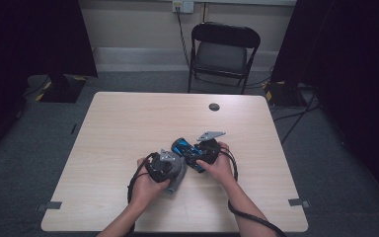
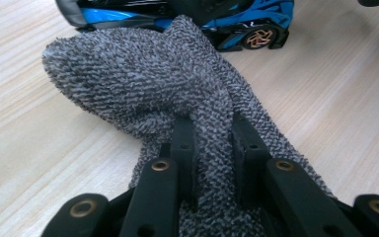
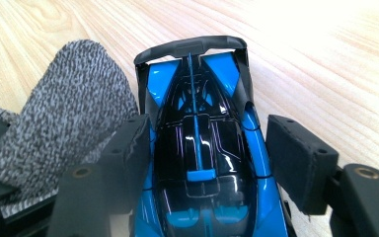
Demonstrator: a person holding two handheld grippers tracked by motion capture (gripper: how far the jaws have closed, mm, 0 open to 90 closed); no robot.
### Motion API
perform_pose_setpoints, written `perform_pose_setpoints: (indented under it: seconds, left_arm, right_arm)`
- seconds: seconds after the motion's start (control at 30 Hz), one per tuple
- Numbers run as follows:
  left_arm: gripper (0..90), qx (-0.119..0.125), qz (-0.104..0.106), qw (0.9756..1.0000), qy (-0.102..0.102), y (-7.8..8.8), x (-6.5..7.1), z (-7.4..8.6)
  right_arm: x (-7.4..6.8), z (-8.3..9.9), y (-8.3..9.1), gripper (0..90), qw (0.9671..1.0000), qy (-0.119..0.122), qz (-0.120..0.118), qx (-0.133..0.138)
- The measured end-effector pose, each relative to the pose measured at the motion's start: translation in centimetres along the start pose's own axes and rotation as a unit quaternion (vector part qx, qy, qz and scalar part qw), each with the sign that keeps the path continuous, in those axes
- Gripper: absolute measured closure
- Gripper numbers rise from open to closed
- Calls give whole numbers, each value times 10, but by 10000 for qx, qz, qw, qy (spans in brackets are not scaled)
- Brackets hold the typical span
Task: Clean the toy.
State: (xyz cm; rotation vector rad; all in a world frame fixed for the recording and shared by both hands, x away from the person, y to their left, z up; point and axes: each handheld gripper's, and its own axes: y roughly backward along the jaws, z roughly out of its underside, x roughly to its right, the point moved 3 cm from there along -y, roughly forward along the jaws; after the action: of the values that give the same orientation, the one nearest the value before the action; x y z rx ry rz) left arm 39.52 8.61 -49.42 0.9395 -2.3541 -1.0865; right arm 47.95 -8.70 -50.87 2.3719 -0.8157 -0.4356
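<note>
A blue and black toy car (image 1: 186,149) lies on the wooden table (image 1: 128,123), right of centre. My right gripper (image 1: 196,155) straddles the car's cabin (image 3: 197,84), a pad (image 3: 296,158) against each flank, so it is shut on the car. A grey knitted cloth (image 1: 177,178) is pinched in my left gripper (image 1: 170,167), just left of the car. In the left gripper view the jaws (image 2: 212,128) squeeze a fold of the cloth (image 2: 143,74), whose free end bulges toward the car (image 2: 246,19). The cloth (image 3: 74,98) rests against the car's left side.
A small black round cap (image 1: 214,106) sits in the tabletop near the far edge. A black folding chair (image 1: 224,49) stands behind the table. Dark curtains hang at both sides and cables run over the floor at the right.
</note>
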Motion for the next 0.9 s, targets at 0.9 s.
perform_pose_setpoints:
  seconds: [0.9]
  left_arm:
    - [751,-7,402,9990,-213,-6,31,-6]
  right_arm:
    - [0,0,0,349,10000,-6,-10,-6]
